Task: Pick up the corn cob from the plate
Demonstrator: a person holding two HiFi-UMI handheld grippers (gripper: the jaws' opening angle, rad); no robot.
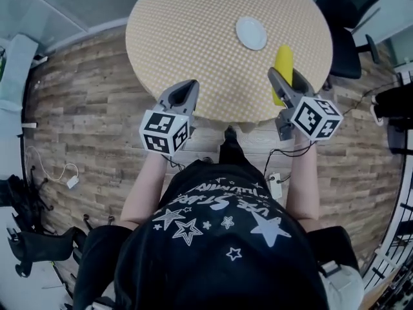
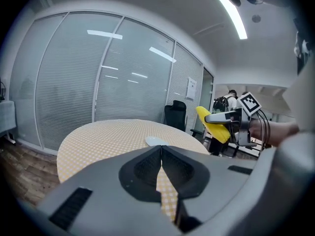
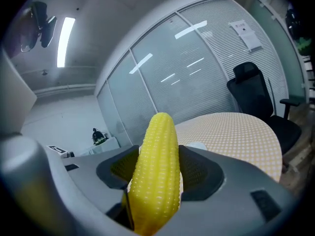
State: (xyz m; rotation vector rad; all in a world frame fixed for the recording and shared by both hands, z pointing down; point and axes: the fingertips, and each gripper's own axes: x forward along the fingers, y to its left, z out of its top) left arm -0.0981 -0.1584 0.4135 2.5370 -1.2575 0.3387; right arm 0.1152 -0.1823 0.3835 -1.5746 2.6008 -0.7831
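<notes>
We have the yellow plastic corn cob point(image 3: 157, 171) clamped between the jaws of our right gripper point(image 1: 279, 81). In the right gripper view it stands lengthwise in the middle of the frame, with the dark pads pressing its sides and much of its length reaching up past them. In the head view the cob sits right of centre, above the lower right part of the round table with the yellow checked cloth point(image 1: 193, 31). It is well apart from the small round white plate point(image 1: 251, 32) in the upper middle, which lies bare. We judge the lift as good as done.

What remains is a clean carry. The kernelled surface is rounded and probably slick, so we should hold the squeeze even and avoid tilting or jerking, lest the cob pivot or slide out. Our left gripper point(image 2: 161, 161), left of centre in the head view, has its jaws pressed together on nothing and is best held out of the way.
</notes>
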